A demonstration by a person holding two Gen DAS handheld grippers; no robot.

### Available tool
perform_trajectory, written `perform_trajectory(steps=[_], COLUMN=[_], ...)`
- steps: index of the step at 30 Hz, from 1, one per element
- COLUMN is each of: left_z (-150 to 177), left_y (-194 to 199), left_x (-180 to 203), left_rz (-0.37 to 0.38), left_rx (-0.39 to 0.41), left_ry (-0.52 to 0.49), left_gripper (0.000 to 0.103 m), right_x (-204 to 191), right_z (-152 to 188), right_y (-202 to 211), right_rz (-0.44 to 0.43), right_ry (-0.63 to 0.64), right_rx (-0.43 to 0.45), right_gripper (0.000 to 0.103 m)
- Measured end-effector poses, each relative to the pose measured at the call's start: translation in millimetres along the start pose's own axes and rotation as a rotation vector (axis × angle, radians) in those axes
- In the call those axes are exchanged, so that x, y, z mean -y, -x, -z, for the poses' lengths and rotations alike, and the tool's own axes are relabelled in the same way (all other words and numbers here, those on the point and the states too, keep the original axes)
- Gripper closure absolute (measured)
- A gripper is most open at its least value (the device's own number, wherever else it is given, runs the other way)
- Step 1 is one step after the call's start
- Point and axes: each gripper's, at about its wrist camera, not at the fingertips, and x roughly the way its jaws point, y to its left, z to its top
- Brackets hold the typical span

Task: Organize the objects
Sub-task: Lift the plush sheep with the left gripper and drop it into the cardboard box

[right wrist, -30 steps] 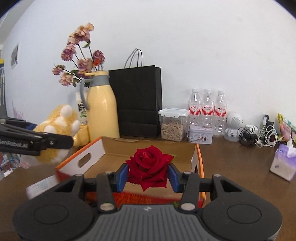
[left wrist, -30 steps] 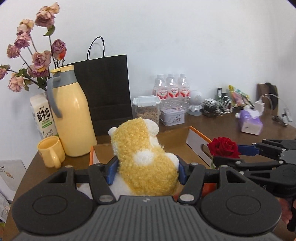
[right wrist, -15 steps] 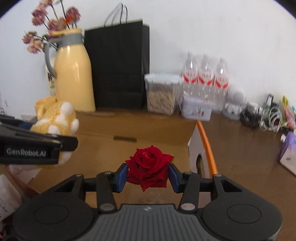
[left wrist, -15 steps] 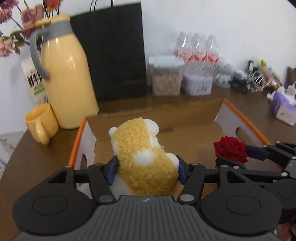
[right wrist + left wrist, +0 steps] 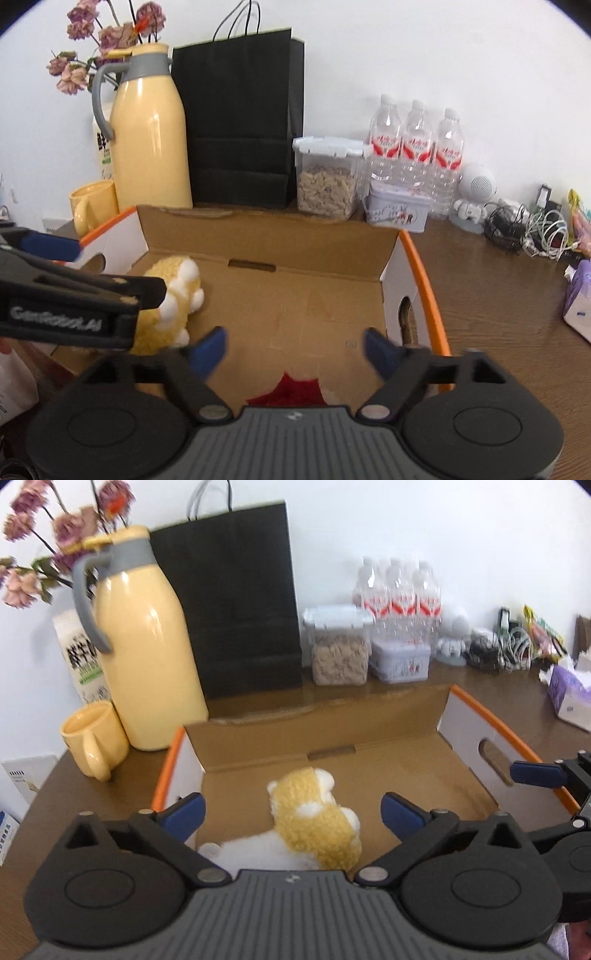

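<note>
Far left on your worktop (image 5: 498,690) a yellow mug (image 5: 94,740) stands just beside the tall yellow thermos jug (image 5: 147,642), with a milk carton (image 5: 81,657) and dried flowers (image 5: 44,550) behind them. Next comes the black paper bag (image 5: 240,125). In front of these sits the open cardboard box (image 5: 295,236). Your left claw (image 5: 291,810) has just been opening and stands wide; the yellow and white plush toy (image 5: 317,823) lies on the box floor between its blue pads, touching neither. Your right claw (image 5: 295,347) has also just been opening and is spread wide; the red rose (image 5: 291,391) lies in the box below it, half hidden by the claw body, free of both pads. Behind the box to the right stand a clear food container (image 5: 327,177), a small tin (image 5: 399,206), three water bottles (image 5: 417,140), a white robot figure (image 5: 474,199), tangled cables (image 5: 524,229) and a purple tissue pack (image 5: 569,698).
</note>
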Motion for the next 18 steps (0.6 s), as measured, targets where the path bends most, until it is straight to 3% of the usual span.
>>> perform_trajectory(steps=[4, 18], left_z=[-2, 5], left_y=[11, 75], left_x=[-5, -13], left_rz=[0.003, 0.032], left_rx=[0.027, 0.158], left_ry=[0.029, 0.066], left_gripper=[0.000, 0.000], right_x=[1, -3], right_z=[-4, -2], right_y=[10, 71], right_rz=[0.004, 0.010], right_ry=[-0.015, -0.016], right_rx=[0.025, 0.137], right_gripper=[0.000, 0.000])
